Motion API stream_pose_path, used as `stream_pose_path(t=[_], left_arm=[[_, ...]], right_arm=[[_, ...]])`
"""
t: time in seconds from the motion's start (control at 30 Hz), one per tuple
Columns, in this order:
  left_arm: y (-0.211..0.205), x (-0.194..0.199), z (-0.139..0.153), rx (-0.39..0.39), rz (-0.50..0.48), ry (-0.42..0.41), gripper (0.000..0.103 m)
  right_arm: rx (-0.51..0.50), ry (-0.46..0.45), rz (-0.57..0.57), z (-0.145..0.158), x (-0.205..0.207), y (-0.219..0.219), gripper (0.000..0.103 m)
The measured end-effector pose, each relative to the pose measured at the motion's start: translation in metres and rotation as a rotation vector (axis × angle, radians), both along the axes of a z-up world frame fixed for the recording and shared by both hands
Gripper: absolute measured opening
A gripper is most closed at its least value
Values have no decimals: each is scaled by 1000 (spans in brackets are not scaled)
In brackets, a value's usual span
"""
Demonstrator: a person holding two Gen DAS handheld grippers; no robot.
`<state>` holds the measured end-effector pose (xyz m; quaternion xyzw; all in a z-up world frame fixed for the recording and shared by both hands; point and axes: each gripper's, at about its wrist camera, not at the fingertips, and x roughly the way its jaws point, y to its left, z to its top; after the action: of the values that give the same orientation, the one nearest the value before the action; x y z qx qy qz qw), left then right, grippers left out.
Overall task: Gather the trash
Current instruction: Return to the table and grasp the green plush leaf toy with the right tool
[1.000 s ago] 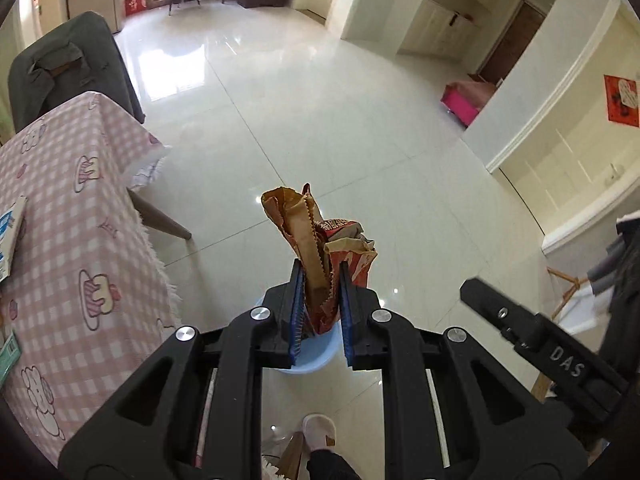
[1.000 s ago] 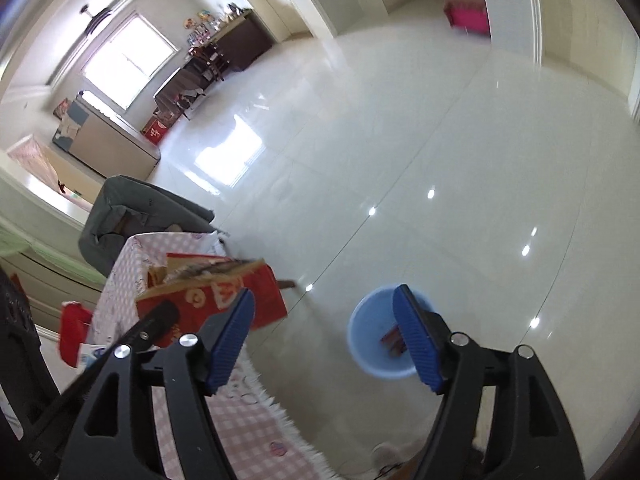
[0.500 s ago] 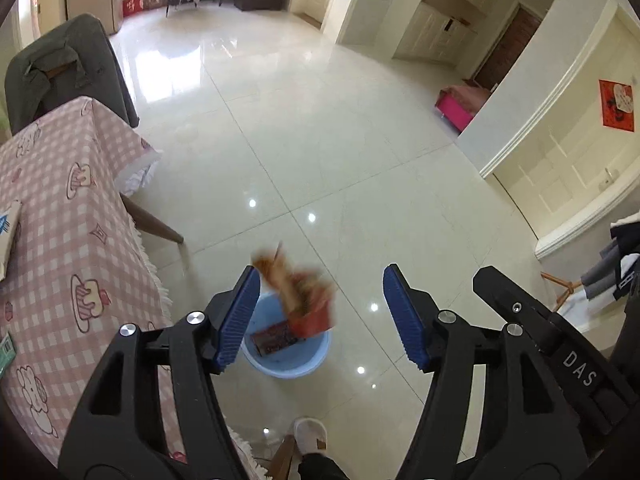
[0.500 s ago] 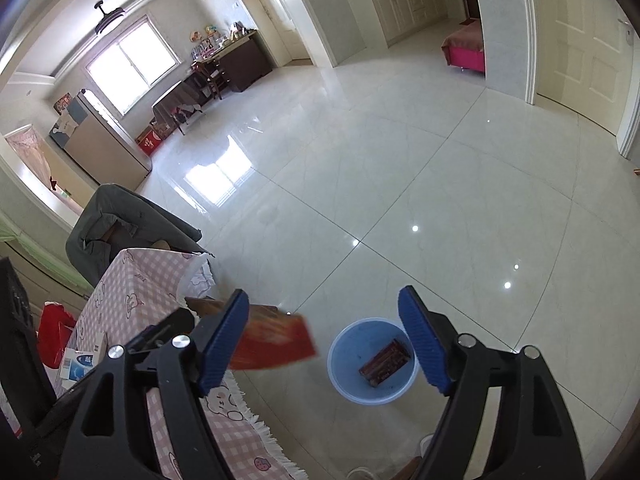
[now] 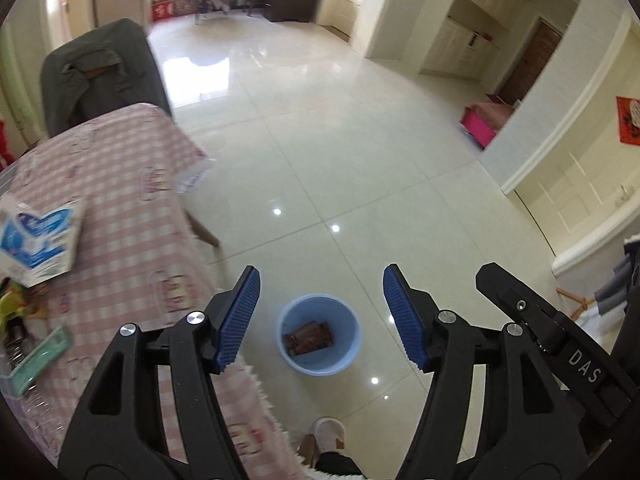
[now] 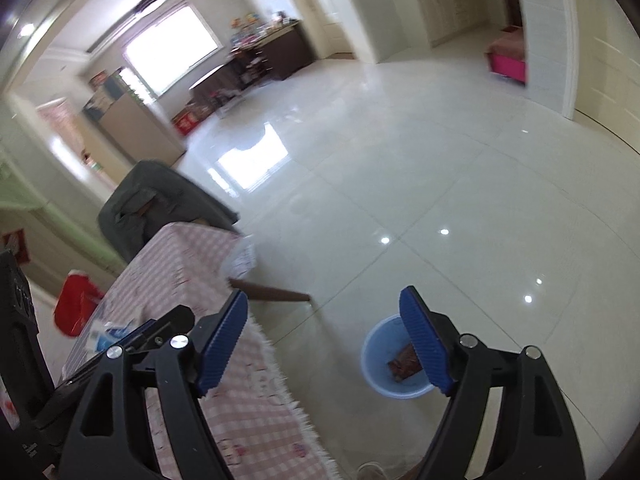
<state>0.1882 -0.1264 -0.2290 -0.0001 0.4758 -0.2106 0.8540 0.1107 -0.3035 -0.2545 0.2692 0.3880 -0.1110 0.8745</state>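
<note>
trash wrappers (image 5: pixel 310 337) flat in blue bin (image 5: pixel 344 360), long axis diagonal; both grippers' fingers apart, empty

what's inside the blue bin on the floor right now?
Reddish-brown snack wrappers lie on the bottom of the blue bin. In the right wrist view, the gripper's finger covers part of the bin, so anything there is hidden.

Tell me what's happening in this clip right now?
A person is clearing trash with a two-finger tool in each hand. Both the left tool and the right tool are open and empty above the round light-blue plastic bin on the tiled floor, which holds reddish-brown crumpled wrappers. More clutter, including a blue-and-white carton, sits on the pink checked tablecloth beside it.
</note>
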Motion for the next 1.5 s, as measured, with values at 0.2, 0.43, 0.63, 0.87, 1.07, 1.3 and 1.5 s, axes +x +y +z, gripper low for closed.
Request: stream_pose_path(t=[0.2,0.43,0.63,0.87,1.07,1.3,1.5], left_arm=[[73,-9,15,36,128,-24,65],[168,-19,18,51,307,-22,67],[258,-32,12,-2,517,10,69],[343,-35,-7,-79,736,74,71],[379,-22,-38,-171,820,134,71],[396,-15,-55,-321,869,125,71],[407,-12,-69,-384,897,152,71]], right_arm=[[-7,-21,175,17,27,70,77],[-16,-15,374,25,55,158,78],[-43,-21,514,26,72,233,78],[-103,-3,621,5,91,307,78],[-137,27,663,-18,106,343,78],[-37,31,660,-35,121,357,78],[68,69,670,-56,141,374,77]])
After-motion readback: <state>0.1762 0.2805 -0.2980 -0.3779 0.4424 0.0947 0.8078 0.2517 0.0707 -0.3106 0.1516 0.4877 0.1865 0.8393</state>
